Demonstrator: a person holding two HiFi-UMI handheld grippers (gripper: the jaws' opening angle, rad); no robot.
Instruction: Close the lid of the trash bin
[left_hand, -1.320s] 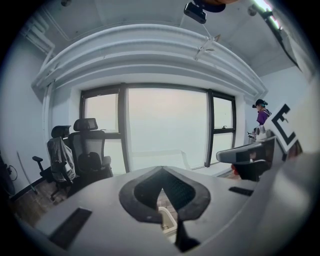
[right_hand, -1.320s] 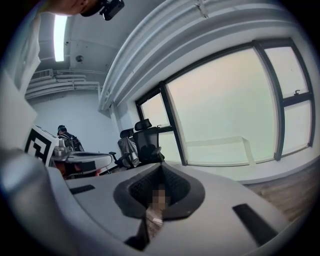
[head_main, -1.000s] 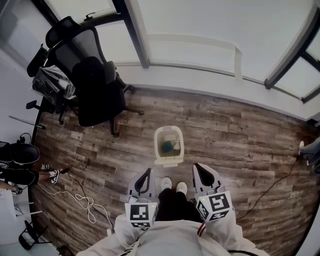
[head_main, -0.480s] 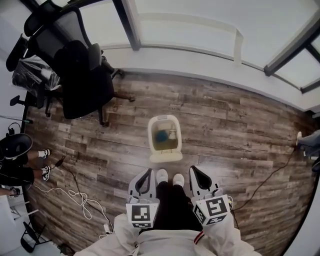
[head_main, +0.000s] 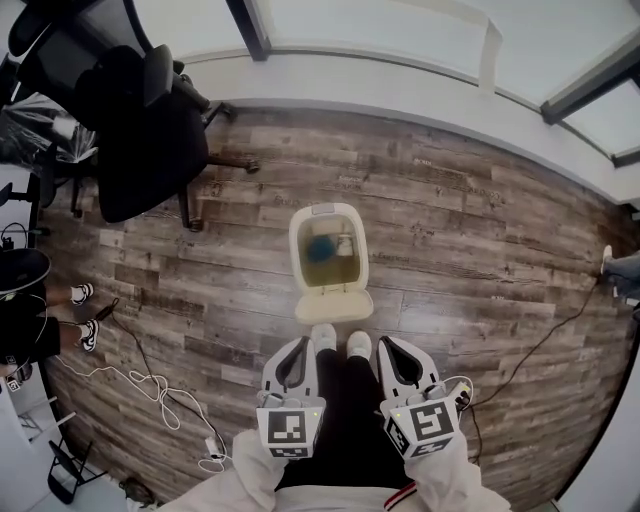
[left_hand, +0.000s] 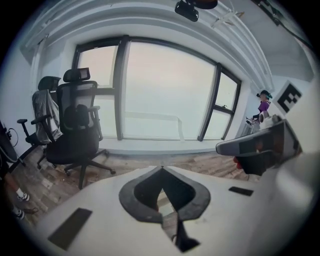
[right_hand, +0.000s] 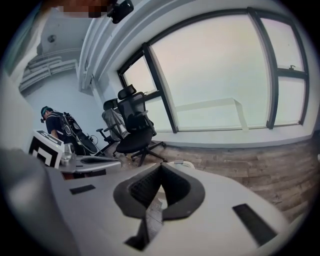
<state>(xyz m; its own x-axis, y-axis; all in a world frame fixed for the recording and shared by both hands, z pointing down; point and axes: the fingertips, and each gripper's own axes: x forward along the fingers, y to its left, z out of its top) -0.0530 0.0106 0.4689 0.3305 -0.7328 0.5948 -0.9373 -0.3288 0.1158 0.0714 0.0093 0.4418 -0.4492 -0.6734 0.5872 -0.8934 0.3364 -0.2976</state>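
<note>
Trash bin (head_main: 326, 208) stands open on the wooden floor, just ahead of the person's shoes (head_main: 340, 342); its lid (head_main: 335, 305) hangs flung back on the near side, toward the feet; something blue (head_main: 320, 248) lies inside. The left gripper (head_main: 300, 346) and right gripper (head_main: 387, 344) hover well above the lid, either side of the legs; both are clenched with nothing between the jaws. The bin looks light; a push on the lid from shut jaws could likely slide or tip it away; the smooth lid edge might slip off a jaw and drop back; the loose cable (head_main: 150, 385) lies well to the left, probably no snag.
</note>
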